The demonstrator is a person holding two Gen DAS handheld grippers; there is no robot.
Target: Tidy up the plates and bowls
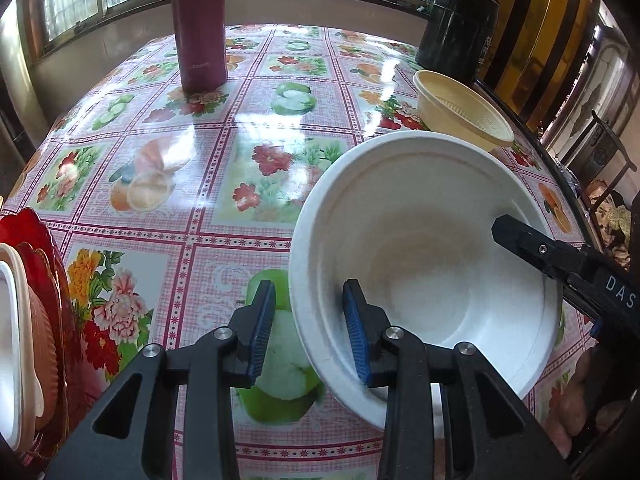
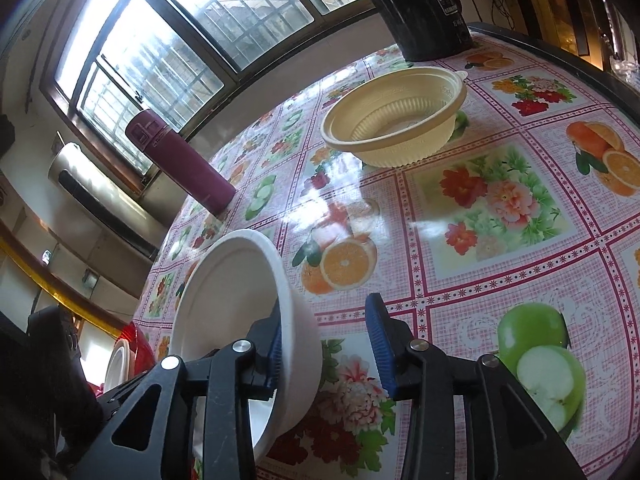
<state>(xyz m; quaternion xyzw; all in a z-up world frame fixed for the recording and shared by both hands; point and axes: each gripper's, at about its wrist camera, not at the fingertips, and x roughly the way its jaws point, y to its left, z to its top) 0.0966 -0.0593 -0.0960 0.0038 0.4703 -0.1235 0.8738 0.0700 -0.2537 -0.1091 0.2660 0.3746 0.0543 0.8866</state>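
Straddling the white bowl (image 1: 424, 264) rim, my left claw (image 1: 310, 328) and right claw (image 2: 328, 344) both gape apart. Right claw body reads "DAS"; the far black canister (image 2: 416, 8) shows "55".

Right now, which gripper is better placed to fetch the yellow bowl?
Right, probably. The yellow bowl lies ahead of the right gripper. From the left gripper it sits far right, beyond the white bowl.
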